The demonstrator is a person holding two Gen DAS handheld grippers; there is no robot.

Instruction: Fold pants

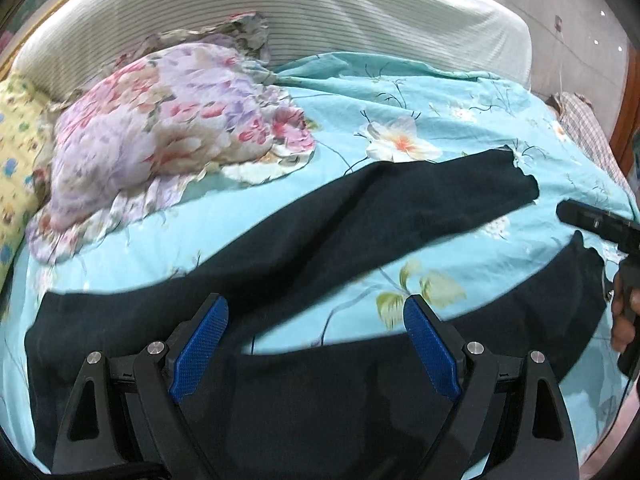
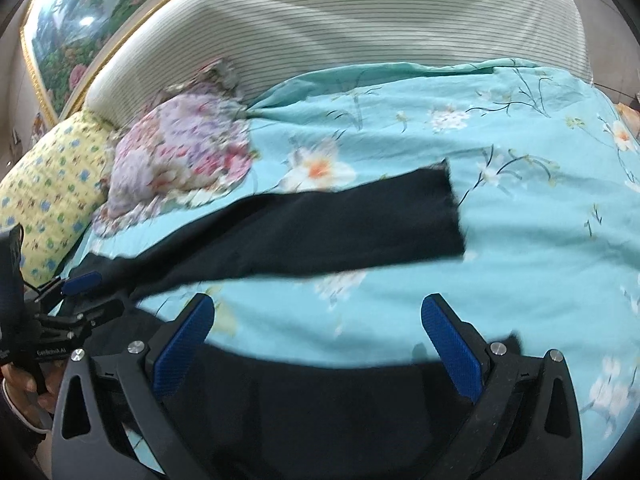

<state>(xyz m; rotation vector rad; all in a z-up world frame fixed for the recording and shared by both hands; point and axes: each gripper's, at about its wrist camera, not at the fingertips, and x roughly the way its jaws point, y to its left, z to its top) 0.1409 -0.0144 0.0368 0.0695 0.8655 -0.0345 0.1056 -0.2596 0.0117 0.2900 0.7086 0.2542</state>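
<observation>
Both fisheye views look forward and slightly down from close above the near edge of the bed with the turquoise floral cover (image 1: pixel 460 92), toward the striped white headboard (image 1: pixel 320 12). The left view sits further left; both share the dark, spread-out pants (image 1: pixel 320 224) and floral pillow (image 1: pixel 160 120)

Pants (image 1: pixel 304 240) lie spread on the bedsheet (image 1: pixel 440 92), waist end lower left of the left wrist frame, one leg running to upper right, the other along the bottom toward the right edge, sheet showing between them. Left gripper (image 1: pixel 316 340) sits bottom centre over the pants, jaws apart. Right gripper (image 2: pixel 318 338) bottom centre of its own frame, jaws apart, over the near leg. Crumpled cloth (image 1: pixel 160 128) upper left on the sheet, pillow (image 2: pixel 52 196) left of it, headboard (image 2: pixel 340 20) behind along the top.
</observation>
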